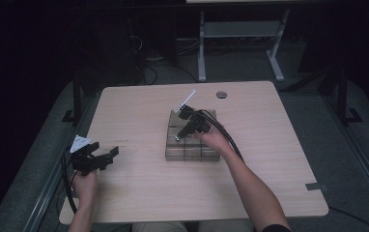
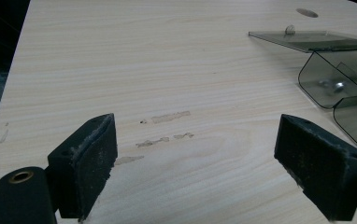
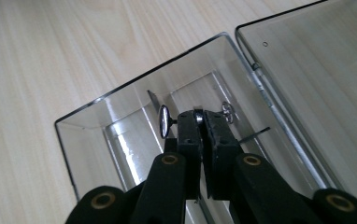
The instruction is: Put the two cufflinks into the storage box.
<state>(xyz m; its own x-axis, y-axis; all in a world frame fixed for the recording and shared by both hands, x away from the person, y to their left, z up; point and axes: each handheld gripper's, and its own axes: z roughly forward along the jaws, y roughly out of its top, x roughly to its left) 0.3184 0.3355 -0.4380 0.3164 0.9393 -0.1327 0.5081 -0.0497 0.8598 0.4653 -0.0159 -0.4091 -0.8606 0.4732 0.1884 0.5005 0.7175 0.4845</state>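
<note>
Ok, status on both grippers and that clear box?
Right gripper shut on a small round metal knob inside the clear smoked-plastic box, lid open. Left gripper open, empty, over the bare wooden table. Nothing in the way.

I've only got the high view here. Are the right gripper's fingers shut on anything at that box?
Observer: Yes. In the right gripper view, the right gripper has its fingers pressed together on a small shiny metal piece, likely a knob, over an open compartment of the clear box.
Operator: Is the left one holding anything?
Observer: No. The left gripper has its fingers wide apart over the bare table, with nothing between them.
Operator: Any other knobs near the right fingers?
Observer: Two. A disc-shaped knob is on one side of them and a second knob on the other.
</note>
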